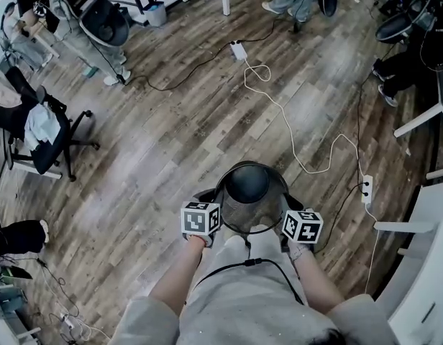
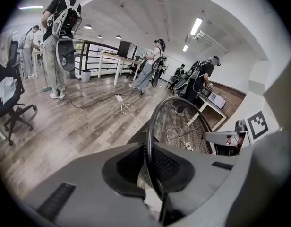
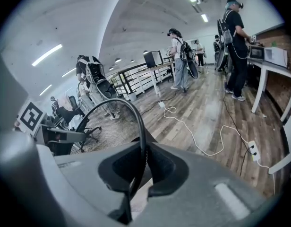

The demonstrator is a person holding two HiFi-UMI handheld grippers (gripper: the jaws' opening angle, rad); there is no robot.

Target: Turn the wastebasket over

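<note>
Pinching the black rim of the mesh wastebasket (image 1: pixel 249 205), the jaws of the left gripper (image 1: pixel 216 218) are gripping its left side, those of the right gripper (image 1: pixel 285 221) its right. The wastebasket is hanging between them over the wooden floor (image 1: pixel 171 142).

The left forearm (image 1: pixel 180 277) and right forearm (image 1: pixel 313 279) reached forward side by side. The left gripper (image 1: pixel 213 205) and right gripper (image 1: pixel 285 210) slanted downward, each with its jaws pinched shut on the wastebasket (image 1: pixel 239 218) rim, at opposite sides.
</note>
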